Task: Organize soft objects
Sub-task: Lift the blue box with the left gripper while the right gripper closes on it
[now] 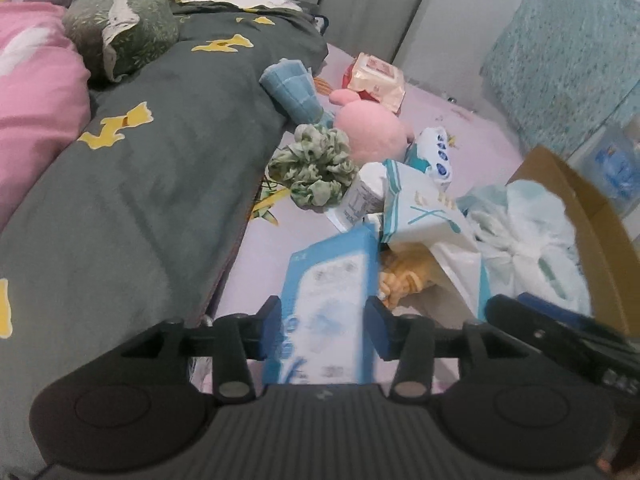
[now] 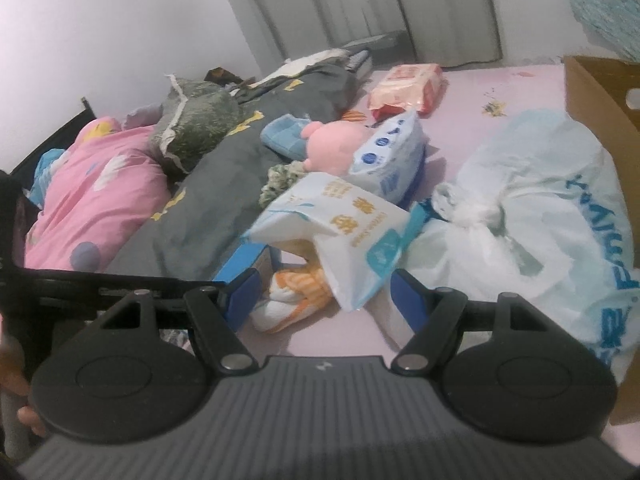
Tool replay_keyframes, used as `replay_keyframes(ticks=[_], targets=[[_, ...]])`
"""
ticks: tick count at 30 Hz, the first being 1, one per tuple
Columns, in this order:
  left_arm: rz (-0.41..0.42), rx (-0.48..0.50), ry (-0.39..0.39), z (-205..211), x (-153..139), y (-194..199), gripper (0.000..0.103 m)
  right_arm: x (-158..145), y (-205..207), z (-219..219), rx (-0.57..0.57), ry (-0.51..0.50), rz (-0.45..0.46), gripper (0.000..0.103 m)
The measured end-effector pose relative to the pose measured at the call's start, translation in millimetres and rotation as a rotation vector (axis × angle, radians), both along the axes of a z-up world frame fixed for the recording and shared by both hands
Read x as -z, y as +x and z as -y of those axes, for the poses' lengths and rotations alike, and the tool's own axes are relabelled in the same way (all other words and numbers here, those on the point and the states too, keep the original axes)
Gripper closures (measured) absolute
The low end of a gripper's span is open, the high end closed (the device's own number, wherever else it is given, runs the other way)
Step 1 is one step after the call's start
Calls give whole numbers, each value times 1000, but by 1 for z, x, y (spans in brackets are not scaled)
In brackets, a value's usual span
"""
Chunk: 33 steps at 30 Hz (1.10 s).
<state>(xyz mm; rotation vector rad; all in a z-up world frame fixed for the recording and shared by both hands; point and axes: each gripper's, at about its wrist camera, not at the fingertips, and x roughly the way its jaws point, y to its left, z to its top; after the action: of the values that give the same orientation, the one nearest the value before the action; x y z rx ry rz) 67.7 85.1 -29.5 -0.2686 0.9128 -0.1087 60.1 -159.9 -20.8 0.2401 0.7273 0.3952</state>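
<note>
While the left gripper [image 1: 324,320] stands partly open astride a blue packet [image 1: 326,300] lying on the bed sheet [image 1: 256,280], pads apparently clear, the right gripper [image 2: 326,294] gapes wide, empty, above an orange plush [image 2: 292,296].

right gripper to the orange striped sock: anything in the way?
Yes. A white tissue pack overhangs the orange striped sock, covering its far end. A blue box flanks its left. The right gripper is open, with the sock's near end showing between its fingers.
</note>
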Motion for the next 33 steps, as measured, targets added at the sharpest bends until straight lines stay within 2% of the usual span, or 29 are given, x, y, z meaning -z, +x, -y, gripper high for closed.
replay_keyframes(ticks=[4, 8, 13, 18, 21, 26, 33], targets=[[16, -5, -44, -12, -2, -8, 53, 6, 6, -5, -12, 17, -30, 31], [-27, -8, -6, -15, 10, -6, 53, 11, 12, -19, -54, 39, -50, 33], [-76, 15, -19, -15, 26, -4, 52, 20, 26, -31, -104, 129, -136, 44], [-82, 18, -21, -18, 31, -2, 42, 27, 32, -45, -133, 146, -168, 49], [-90, 13, -31, -20, 33, -2, 40, 31, 30, -48, -155, 137, -207, 51], [-92, 14, -35, -20, 35, 1, 38, 21, 22, -45, -193, 115, -206, 52], [-70, 4, -49, -21, 37, -1, 39, 2, 35, -59, -234, 145, -143, 52]])
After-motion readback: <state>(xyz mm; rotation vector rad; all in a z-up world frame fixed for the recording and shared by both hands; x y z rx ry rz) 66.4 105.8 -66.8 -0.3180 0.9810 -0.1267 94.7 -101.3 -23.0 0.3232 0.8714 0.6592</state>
